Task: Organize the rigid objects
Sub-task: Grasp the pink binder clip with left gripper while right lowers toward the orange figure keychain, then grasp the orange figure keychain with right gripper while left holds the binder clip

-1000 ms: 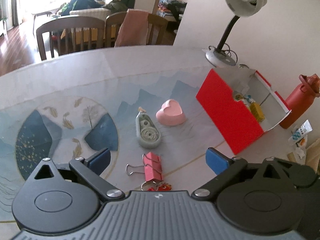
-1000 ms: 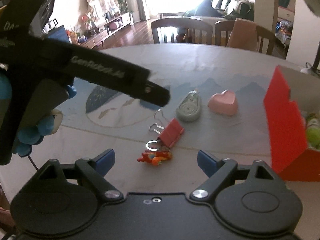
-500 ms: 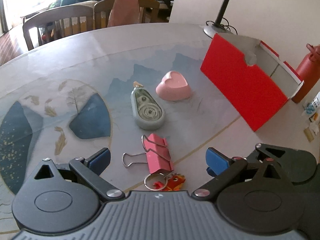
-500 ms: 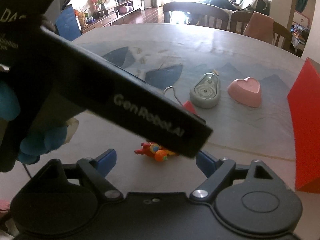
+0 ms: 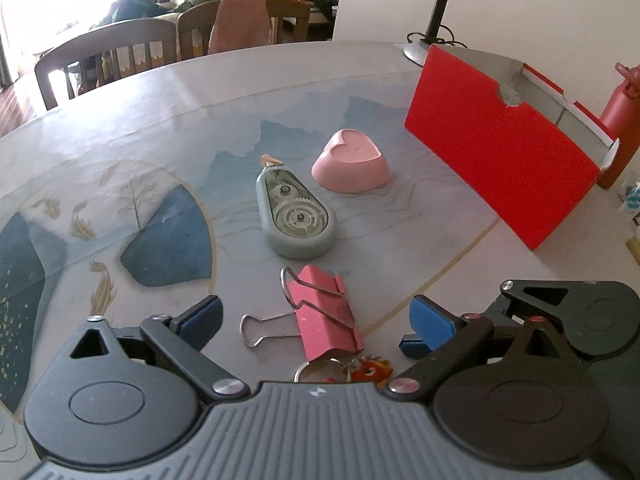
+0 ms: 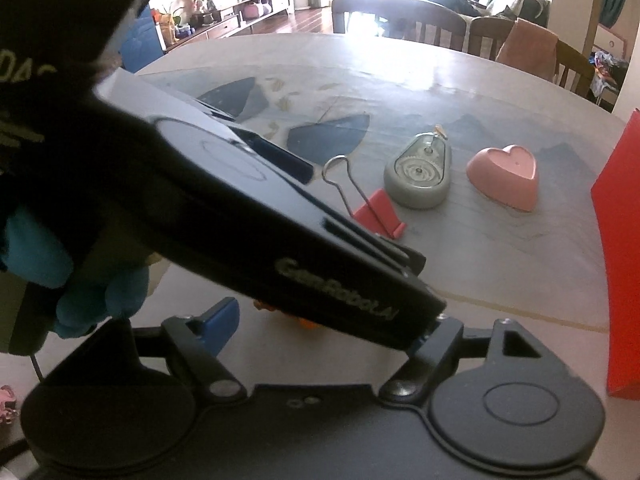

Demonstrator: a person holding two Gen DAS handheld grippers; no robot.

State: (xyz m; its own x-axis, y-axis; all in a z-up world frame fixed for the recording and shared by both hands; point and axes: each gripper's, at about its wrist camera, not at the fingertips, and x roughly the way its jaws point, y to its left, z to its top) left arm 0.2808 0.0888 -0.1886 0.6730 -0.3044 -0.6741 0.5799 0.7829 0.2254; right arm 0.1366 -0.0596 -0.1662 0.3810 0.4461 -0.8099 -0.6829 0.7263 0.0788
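Observation:
A pink binder clip lies on the table between the blue pads of my left gripper. Its jaws are closing, and the pads stand apart from the clip. Just below the clip an orange keychain figure with a metal ring peeks out. In the right wrist view the left gripper's black body crosses the picture and hides most of that keychain. My right gripper is closing around that spot; only its left pad shows, touching nothing. Part of the clip shows here too.
A grey correction-tape dispenser and a pink heart-shaped piece lie beyond the clip. A red open box stands at the right, with a red bottle and a lamp base behind it. A blue-gloved hand holds the left gripper.
Both grippers have come down closer to the table. The left gripper's body now covers the keychain in the right wrist view. The binder clip sits squarely between the left pads.

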